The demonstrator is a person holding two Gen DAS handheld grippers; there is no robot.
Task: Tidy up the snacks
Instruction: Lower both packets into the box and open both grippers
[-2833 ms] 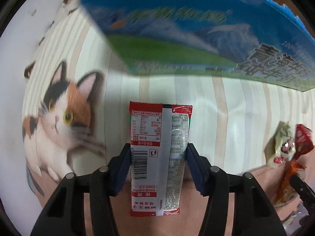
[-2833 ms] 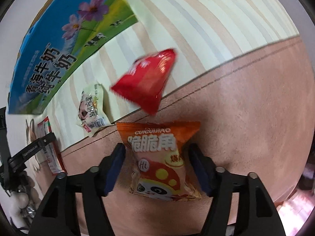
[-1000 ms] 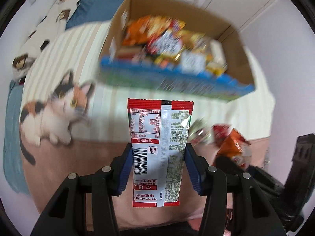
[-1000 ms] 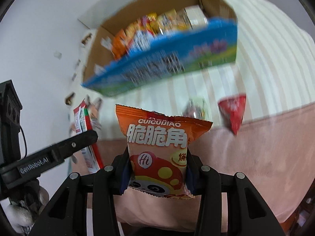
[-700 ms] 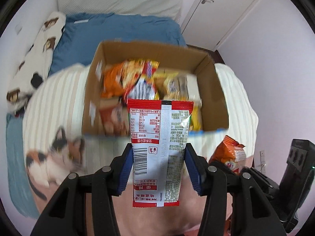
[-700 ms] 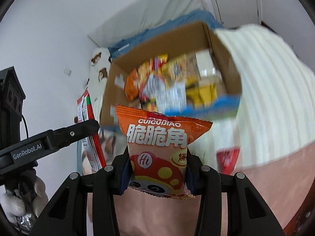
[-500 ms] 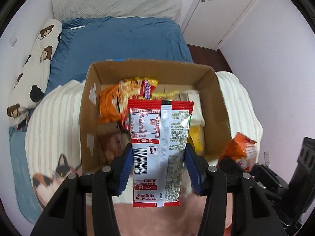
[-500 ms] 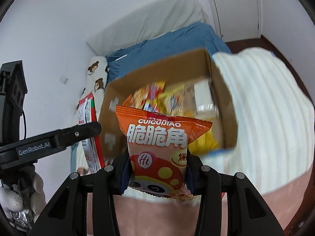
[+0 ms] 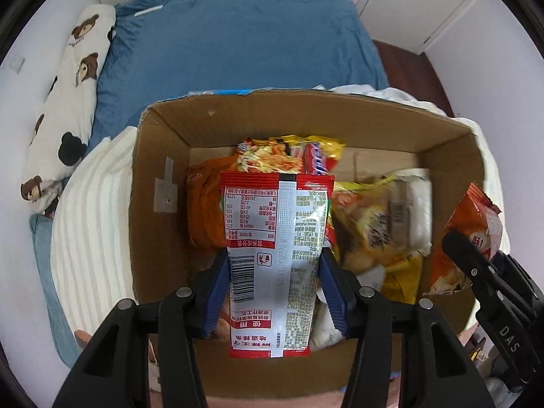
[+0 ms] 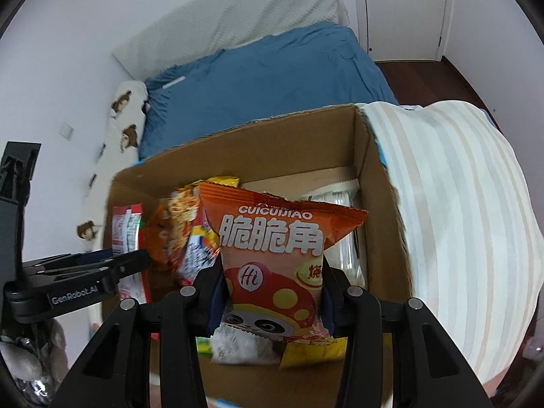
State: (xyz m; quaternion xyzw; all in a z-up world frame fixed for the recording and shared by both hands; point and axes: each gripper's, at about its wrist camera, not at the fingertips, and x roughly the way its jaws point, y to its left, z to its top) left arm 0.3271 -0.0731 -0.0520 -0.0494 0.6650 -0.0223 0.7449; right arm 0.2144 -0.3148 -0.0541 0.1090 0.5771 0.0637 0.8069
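My left gripper (image 9: 273, 282) is shut on a red and white snack packet (image 9: 275, 255), back side up, held above the open cardboard box (image 9: 159, 156). My right gripper (image 10: 272, 292) is shut on an orange snack bag (image 10: 272, 255) with white characters, also held over the box (image 10: 374, 176). The box holds several snack packs (image 9: 374, 217). The orange bag and right gripper show at the right edge of the left wrist view (image 9: 472, 238). The left gripper with its packet shows at the left of the right wrist view (image 10: 125, 238).
The box rests on a cream striped blanket (image 10: 459, 221) on a bed. Behind it lie a blue sheet (image 9: 238, 44), a bear-print pillow (image 9: 64, 102) along the left wall, and a white headboard (image 10: 238, 17). A door stands at the far right.
Both grippers have risen from the blanket with their packets and moved forward over the box. The view now looks down into the open box instead of at its side.
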